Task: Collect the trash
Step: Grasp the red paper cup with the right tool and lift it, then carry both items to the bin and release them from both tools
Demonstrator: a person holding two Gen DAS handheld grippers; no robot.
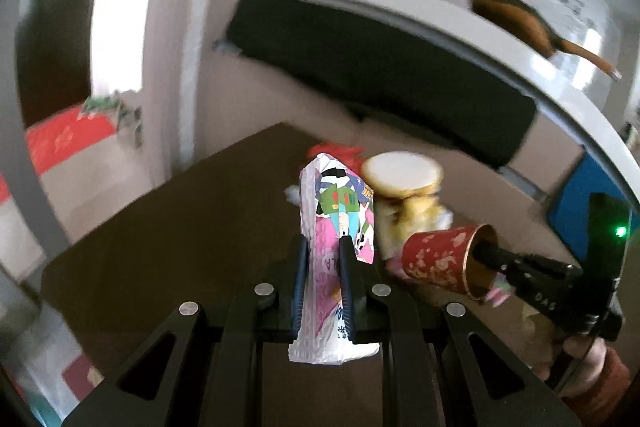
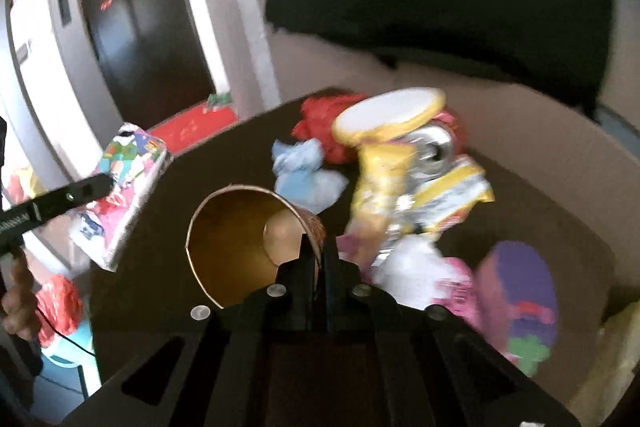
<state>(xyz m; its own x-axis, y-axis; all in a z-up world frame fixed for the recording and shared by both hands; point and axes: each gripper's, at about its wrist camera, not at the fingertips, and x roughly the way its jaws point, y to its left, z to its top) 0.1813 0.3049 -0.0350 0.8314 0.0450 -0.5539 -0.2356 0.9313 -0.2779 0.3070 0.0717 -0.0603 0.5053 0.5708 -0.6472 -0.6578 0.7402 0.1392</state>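
Note:
My left gripper (image 1: 324,245) is shut on a pink and white cartoon-printed snack packet (image 1: 340,203), held upright above the dark table (image 1: 180,227). To its right my right gripper (image 1: 486,253) grips a red paper cup with gold flecks (image 1: 436,259), one finger inside the mouth. In the right wrist view the right gripper (image 2: 318,243) is shut on the cup's wall at the rim, and the cup's gold inside (image 2: 228,239) faces the camera. The packet (image 2: 128,179) hangs at the left in the left gripper (image 2: 102,183).
On the table lies a pile: a yellow tub with a white lid (image 2: 388,115), a yellow wrapper (image 2: 384,171), a silver can (image 2: 434,143), blue tissue (image 2: 304,171), a red bag (image 2: 320,119), a purple packet (image 2: 520,299). A red bag (image 2: 60,303) lies low at the left.

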